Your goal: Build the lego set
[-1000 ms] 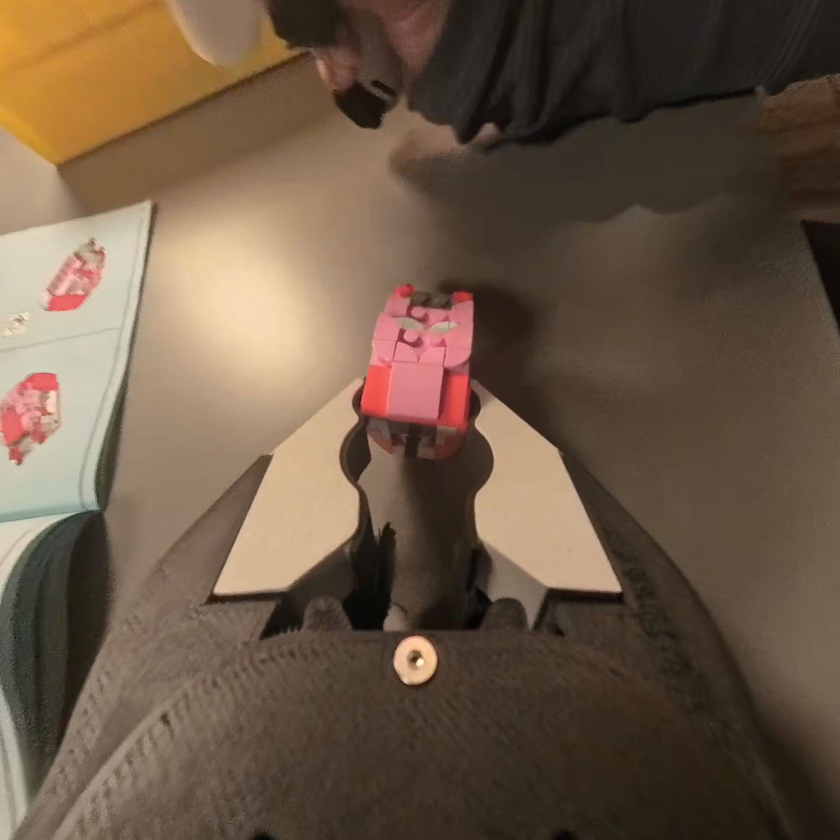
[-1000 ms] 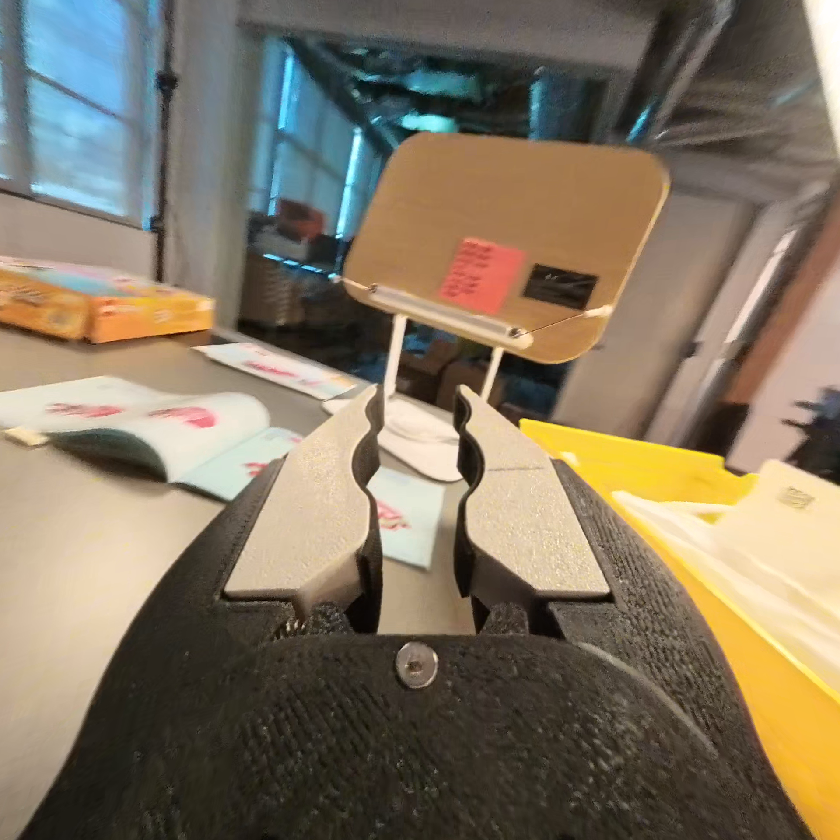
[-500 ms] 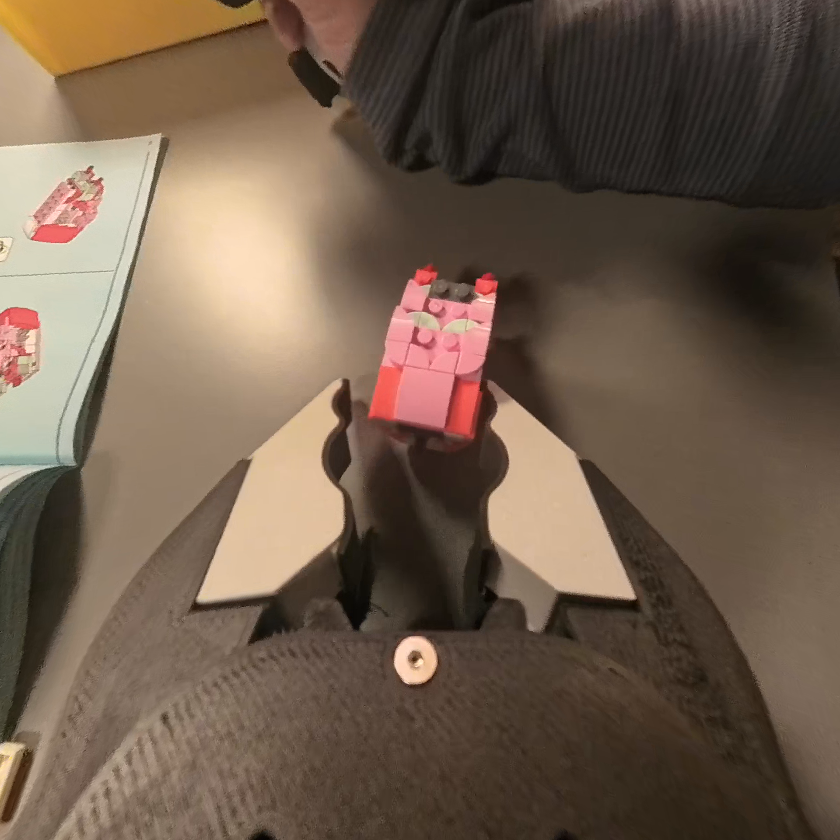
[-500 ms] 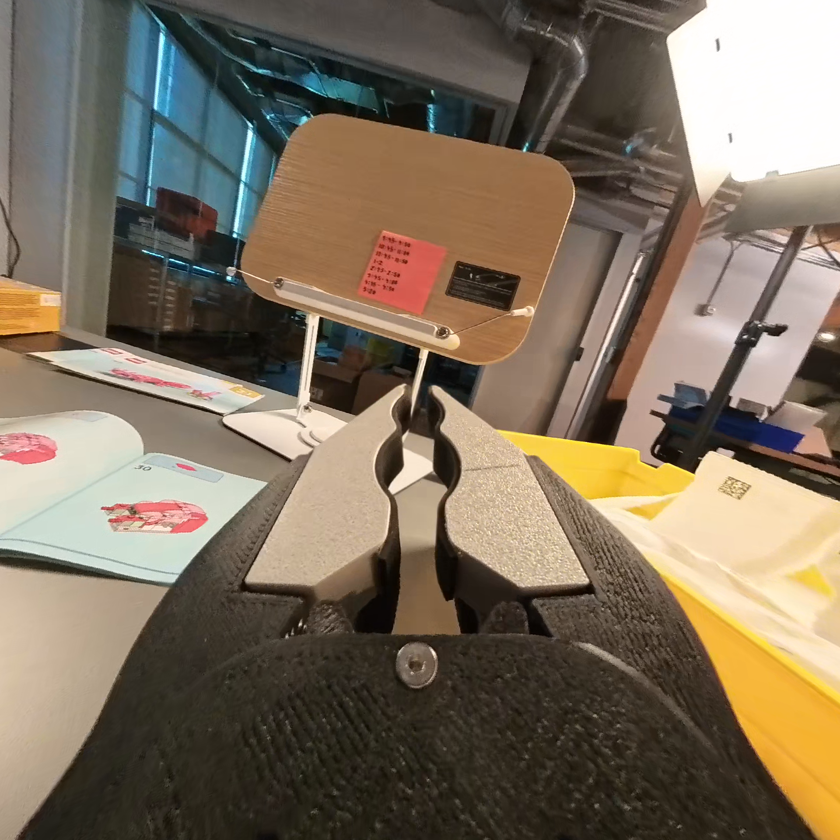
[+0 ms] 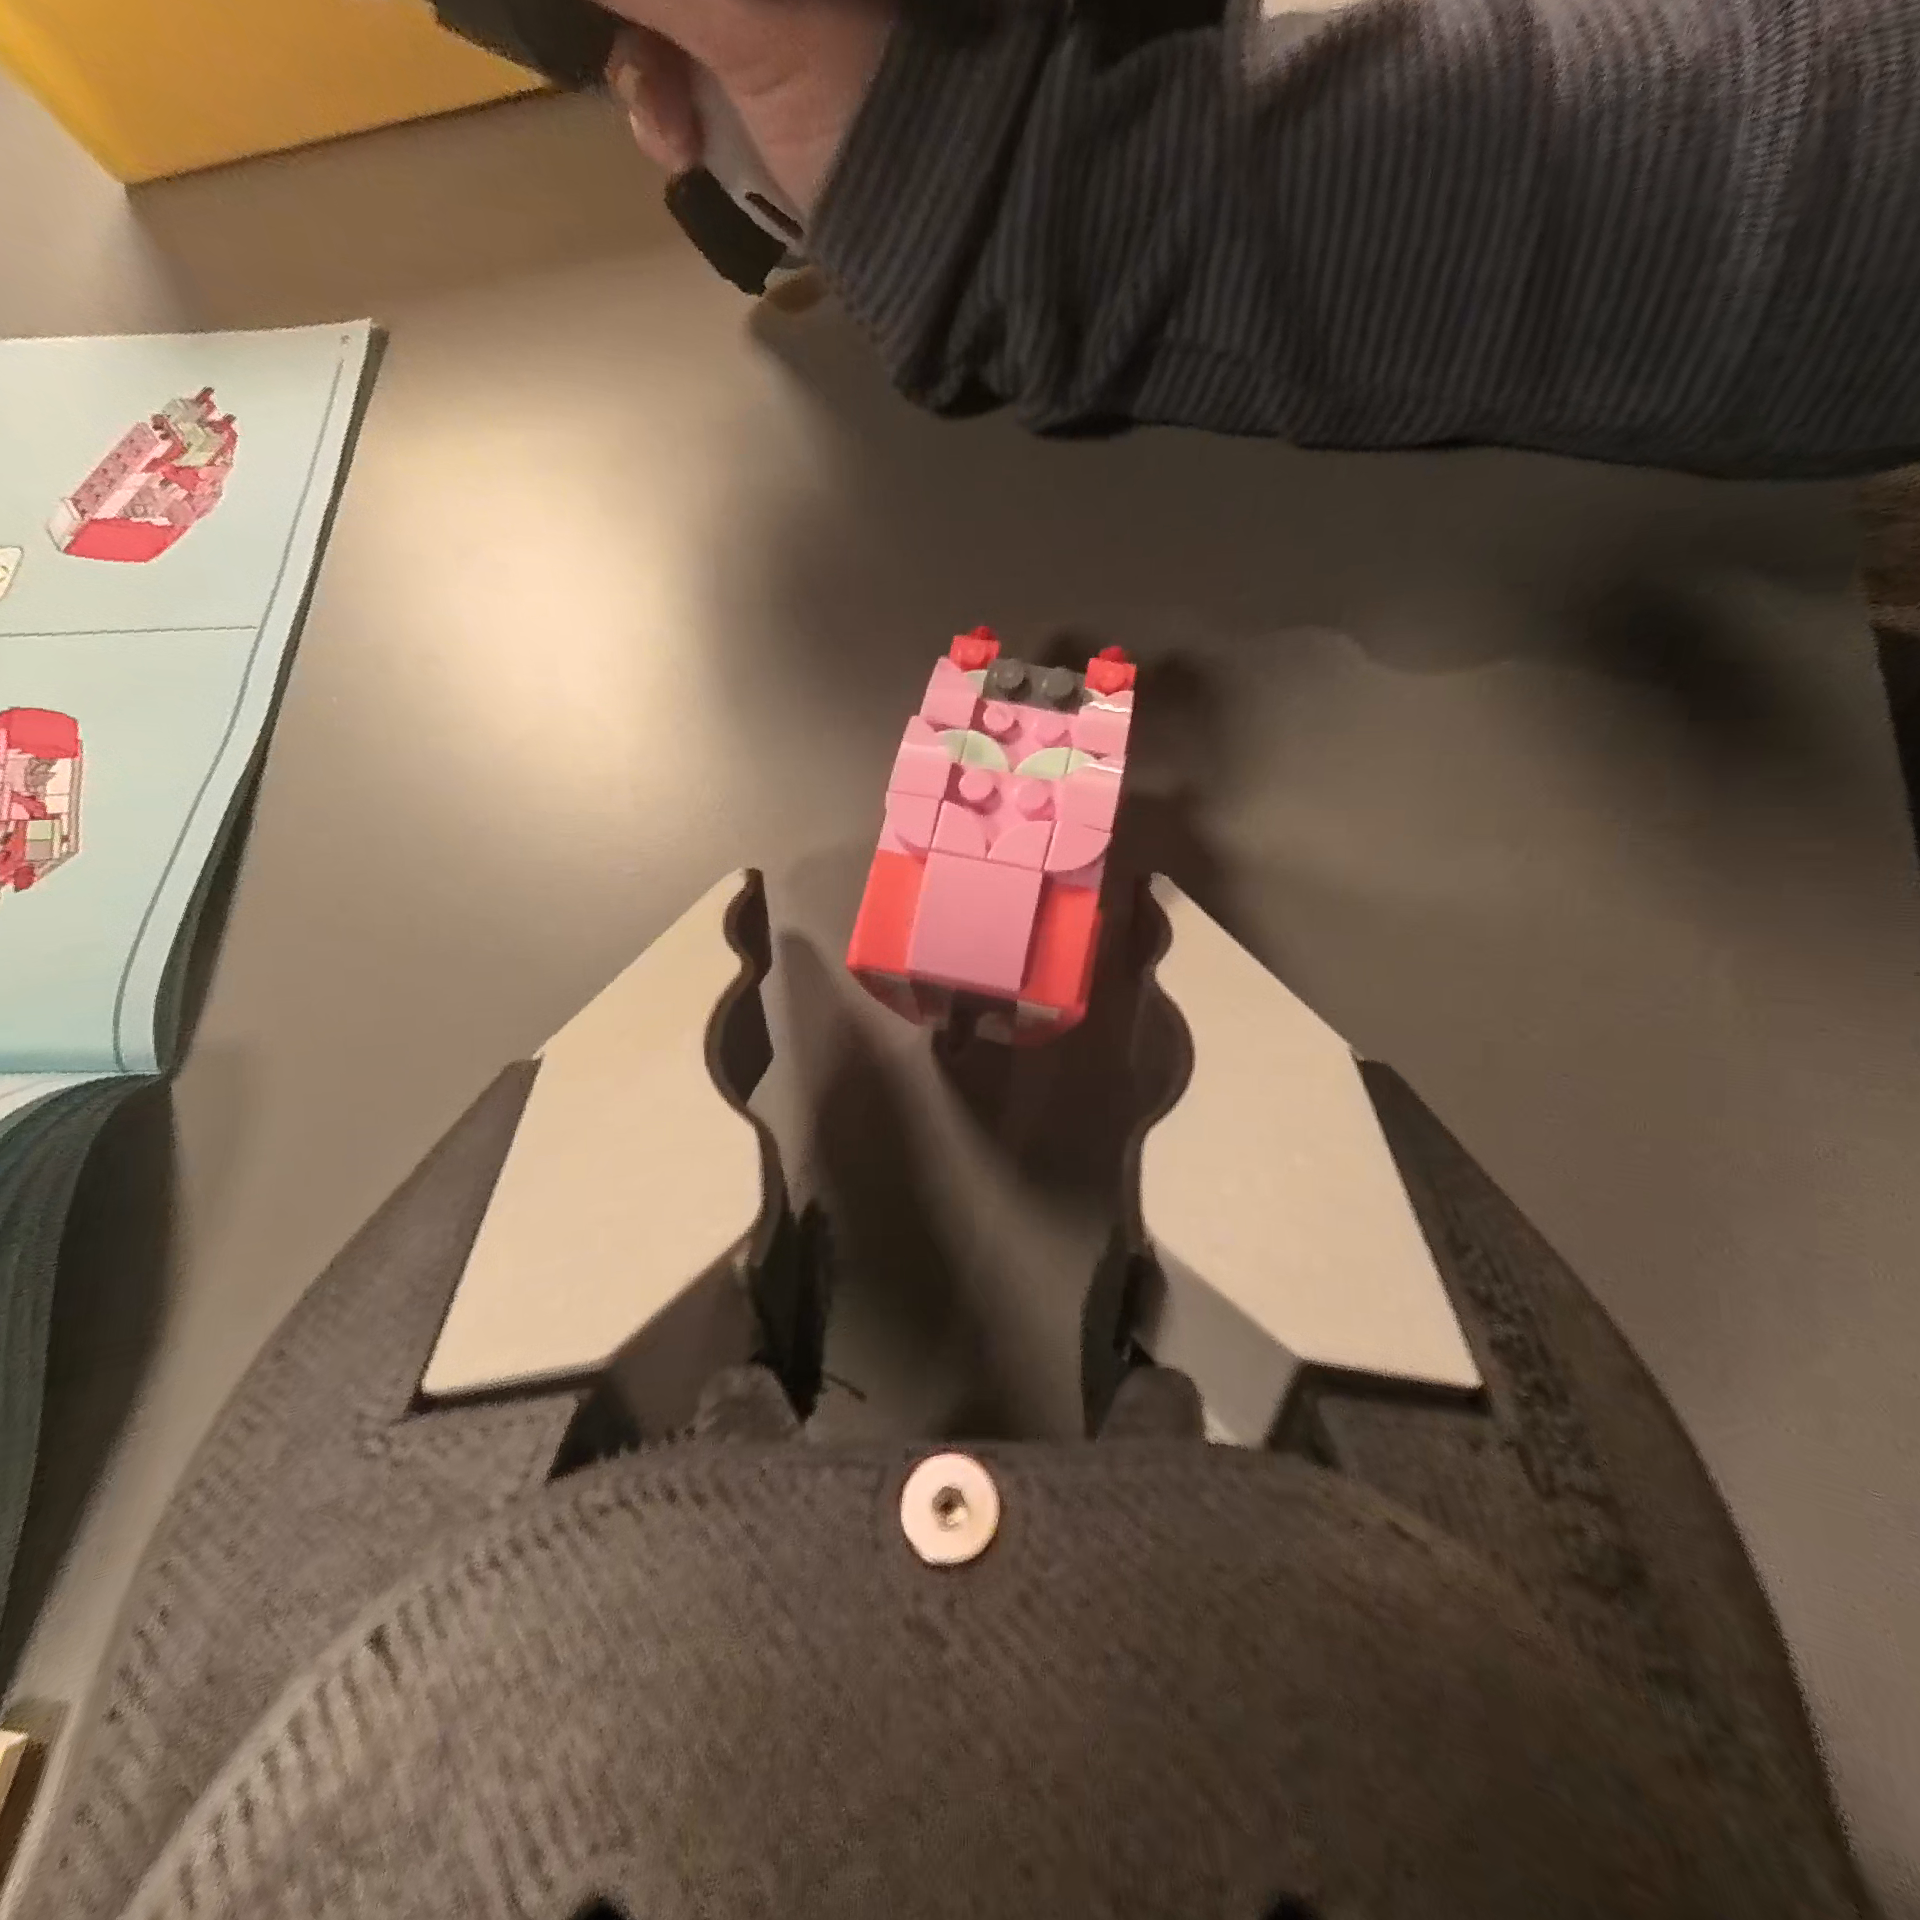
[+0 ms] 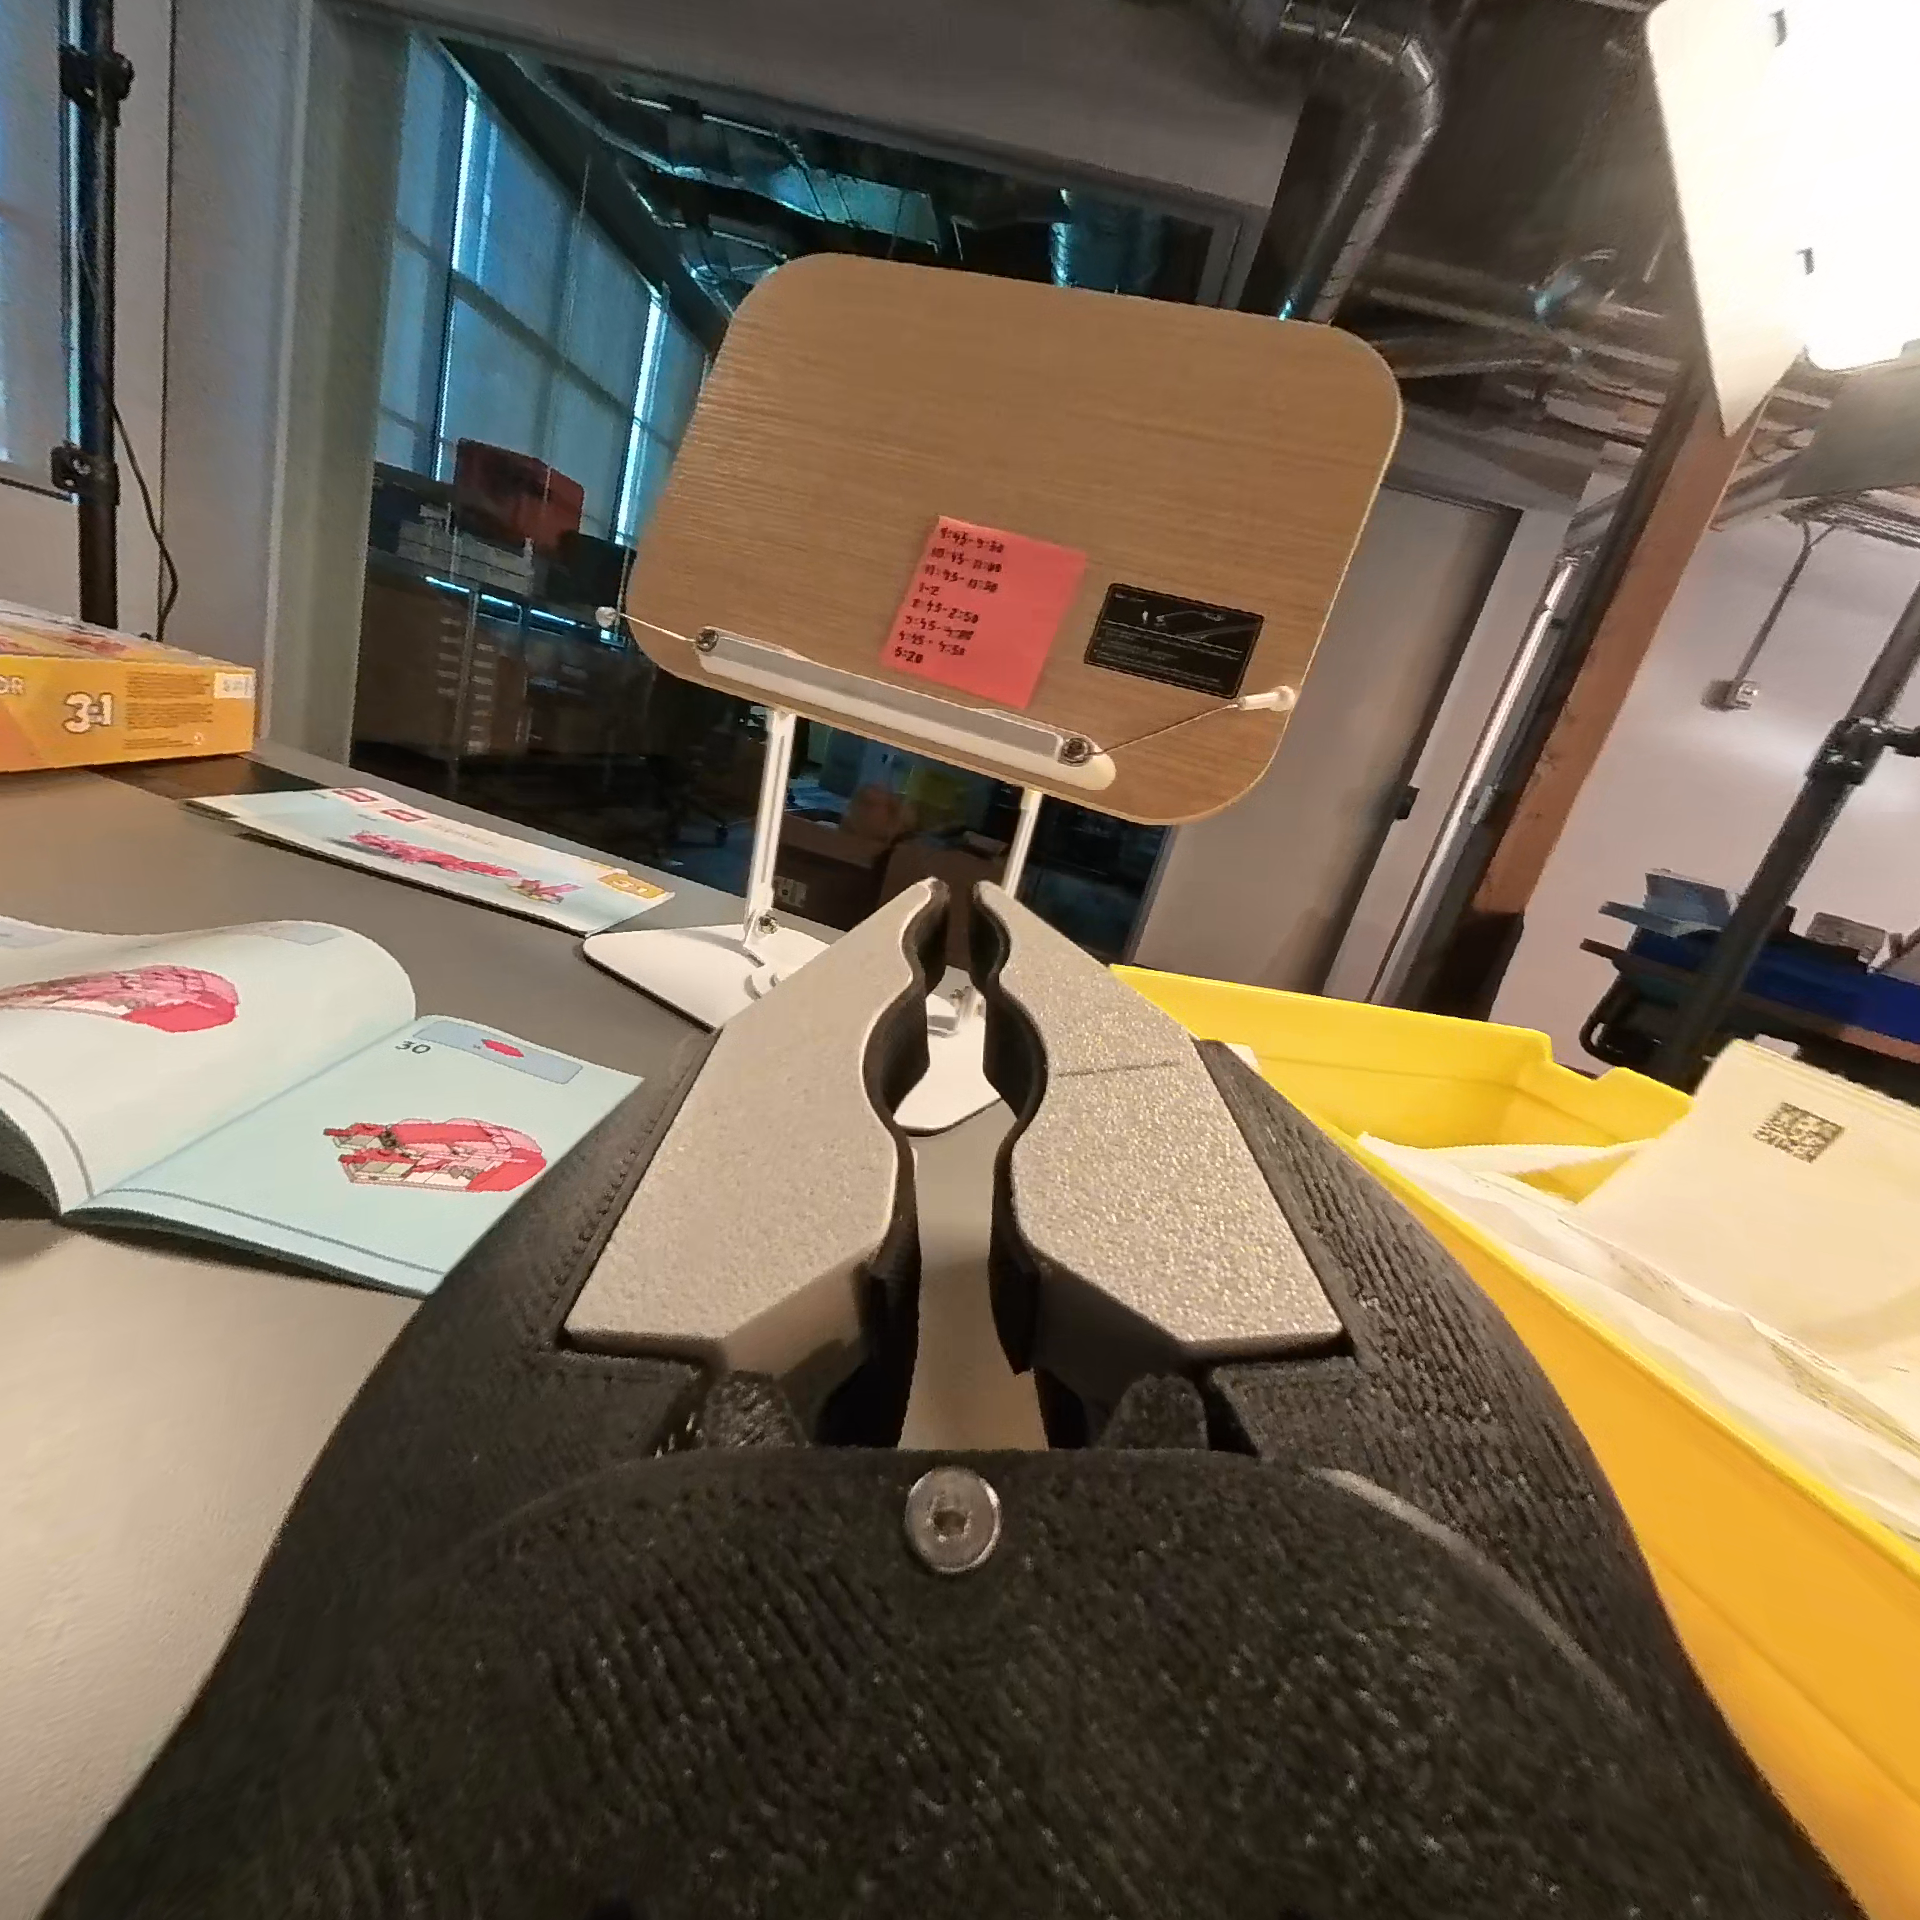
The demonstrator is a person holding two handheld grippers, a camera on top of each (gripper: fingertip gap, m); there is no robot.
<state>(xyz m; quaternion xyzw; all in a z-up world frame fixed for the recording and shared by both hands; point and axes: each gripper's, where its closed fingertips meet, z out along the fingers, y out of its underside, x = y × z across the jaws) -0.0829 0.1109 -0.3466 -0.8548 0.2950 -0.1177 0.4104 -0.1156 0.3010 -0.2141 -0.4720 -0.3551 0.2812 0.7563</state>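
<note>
A small pink and red brick model (image 5: pixel 997 831) with a dark grey piece on its far end rests on the dark table (image 5: pixel 582 644). My left gripper (image 5: pixel 953 888) is open. The model's near end sits between the two fingertips, with a wide gap on the left and a narrow dark gap on the right. Neither pad presses on it. My right gripper (image 6: pixel 961 899) is shut with nothing between its fingers. It hovers above the table and points at a wooden book stand (image 6: pixel 1018 520).
An open instruction booklet (image 5: pixel 156 675) lies to the left and also shows in the right wrist view (image 6: pixel 260 1060). A person's dark sleeve (image 5: pixel 1351 208) reaches over the far table. A yellow bin (image 6: pixel 1455 1049) of paper bags stands at the right, with a second booklet (image 6: pixel 436 852) and a yellow box (image 6: pixel 125 696) at the back left.
My left fingers have spread apart and let go of the brick model, which now stands free on the table. My right fingers have closed on air while the view steadied on the stand.
</note>
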